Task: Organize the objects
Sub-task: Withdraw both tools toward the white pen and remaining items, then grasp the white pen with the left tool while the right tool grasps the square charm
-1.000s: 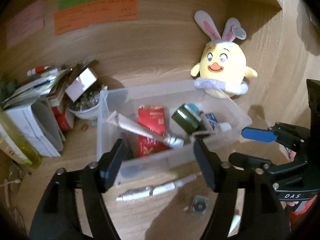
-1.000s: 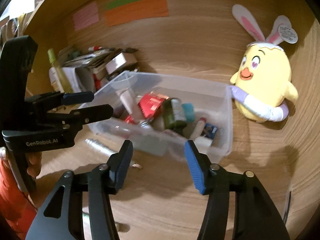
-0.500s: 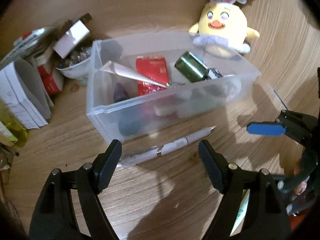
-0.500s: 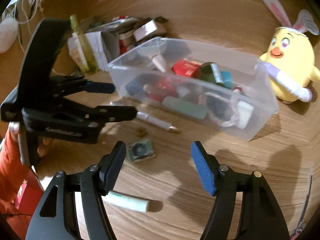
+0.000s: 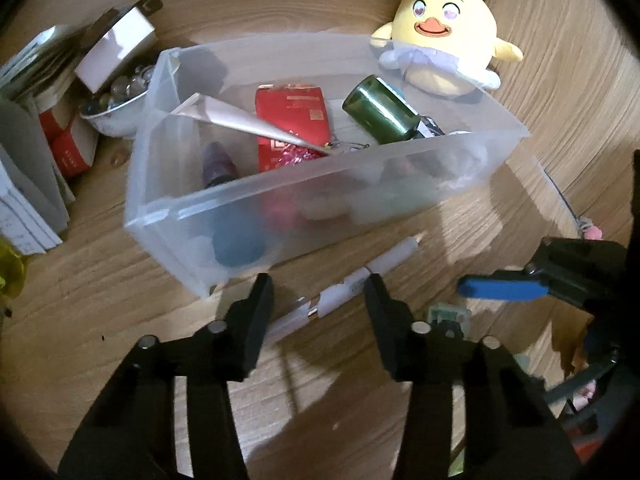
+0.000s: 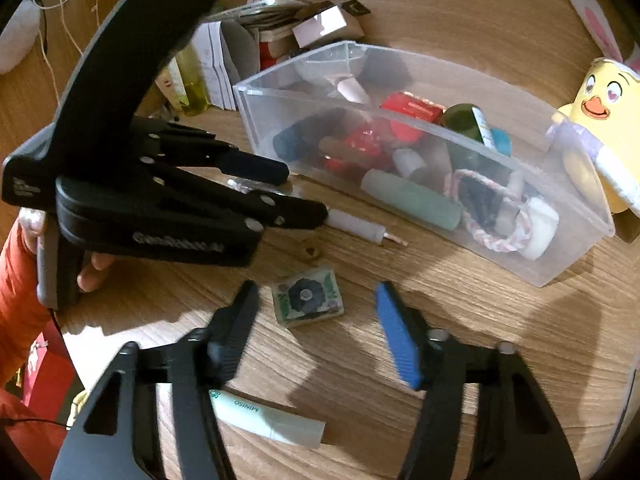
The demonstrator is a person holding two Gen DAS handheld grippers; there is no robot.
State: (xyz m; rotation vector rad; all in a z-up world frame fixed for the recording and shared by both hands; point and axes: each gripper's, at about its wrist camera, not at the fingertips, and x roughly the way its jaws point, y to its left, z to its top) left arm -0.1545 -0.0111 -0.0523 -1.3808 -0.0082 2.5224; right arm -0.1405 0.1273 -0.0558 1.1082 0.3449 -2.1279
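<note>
Left gripper point(image 5: 318, 294): jaws just narrowed, astride the white pen point(image 5: 360, 278) on the table point(image 5: 100, 300), not yet pinching, placed for a lift; right gripper point(image 6: 316, 320): jaws just narrowed, apart around the small tile point(image 6: 308, 302); clear bin point(image 6: 540, 256) beyond, likely destination.

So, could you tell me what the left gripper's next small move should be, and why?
Probably close the fingers on the pen. The left gripper, which has just been closing, straddles it without gripping yet, and the pen lies on the table outside the bin.
</note>
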